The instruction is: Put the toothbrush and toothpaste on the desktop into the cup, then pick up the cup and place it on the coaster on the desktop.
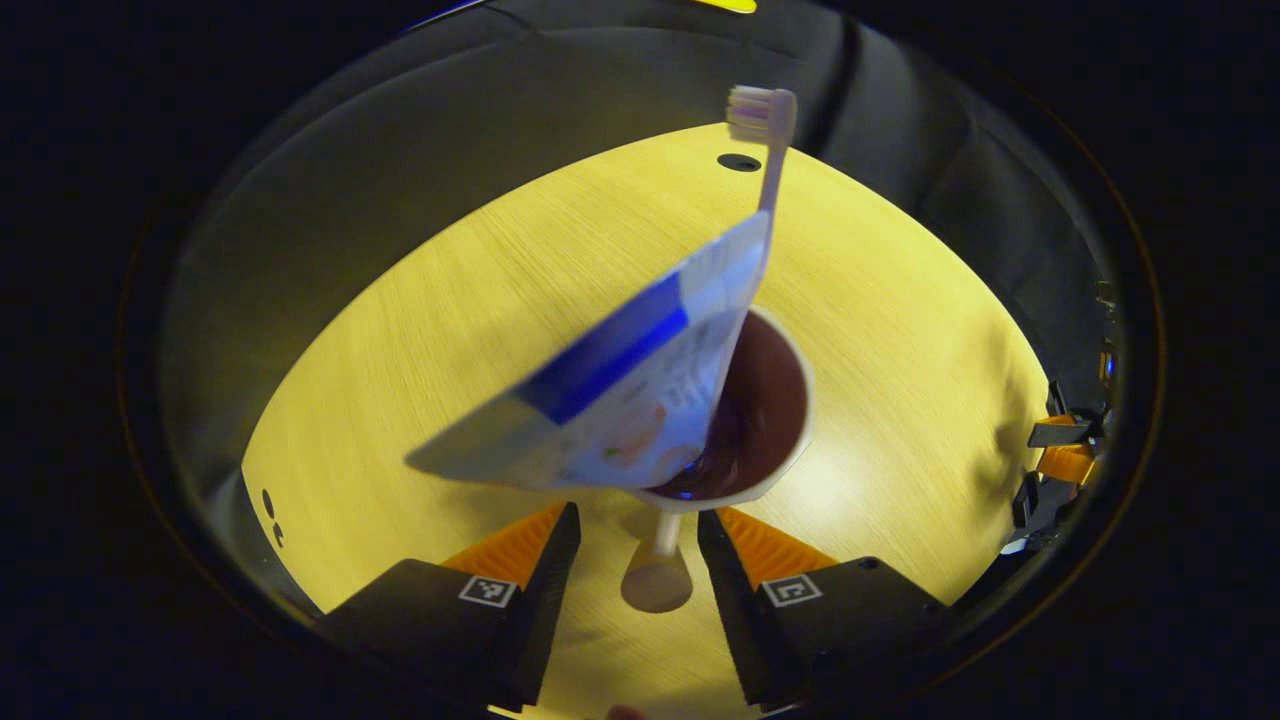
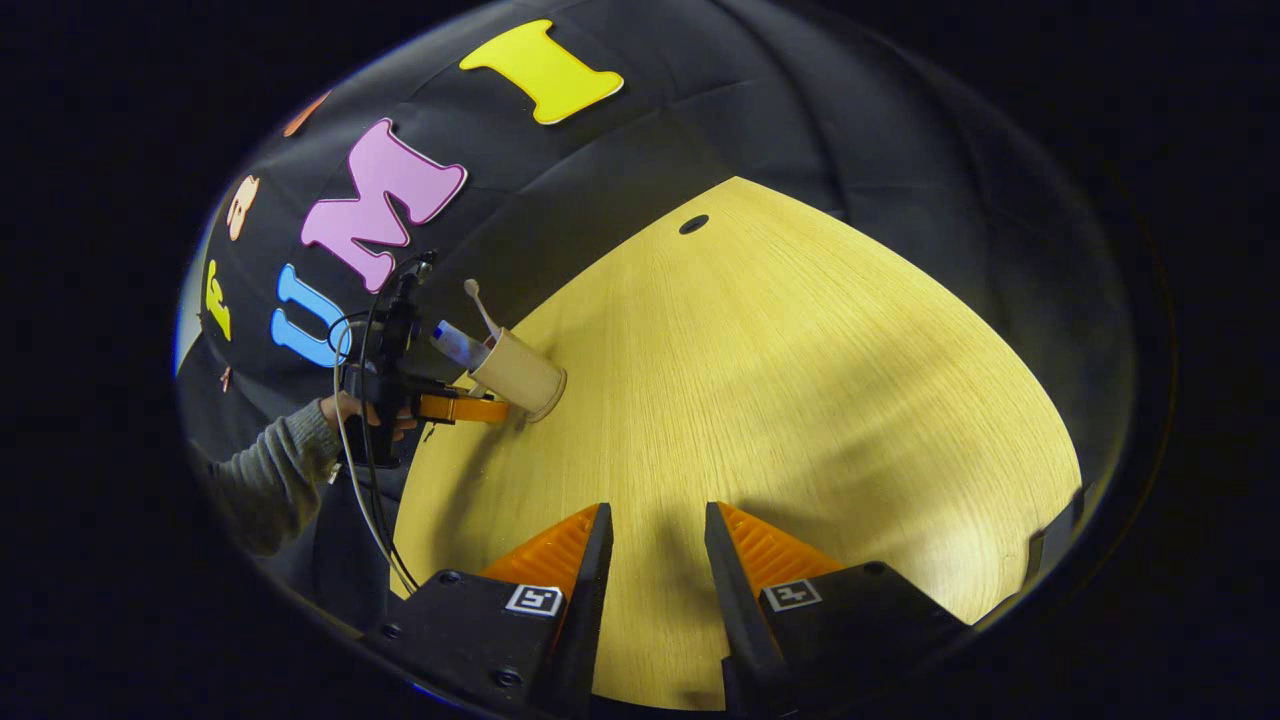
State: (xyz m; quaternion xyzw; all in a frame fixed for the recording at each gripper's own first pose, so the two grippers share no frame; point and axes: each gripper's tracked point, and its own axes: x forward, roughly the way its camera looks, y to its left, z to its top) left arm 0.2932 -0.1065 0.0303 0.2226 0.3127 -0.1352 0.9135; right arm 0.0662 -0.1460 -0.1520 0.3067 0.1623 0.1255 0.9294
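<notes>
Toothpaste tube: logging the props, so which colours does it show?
White with a broad blue band, clearest in the left gripper view, where the toothpaste tube stands in the cup.

A pale cream cup (image 1: 745, 420) with a dark brown inside stands on a yellow wood-grain desktop (image 1: 450, 330). In the cup, a white toothpaste tube (image 1: 610, 390) carries a bold blue band and small peach markings, beside a pale pink toothbrush (image 1: 765, 150) with white bristles. Near the cup, a grey knitted sleeve (image 2: 265, 470).
</notes>
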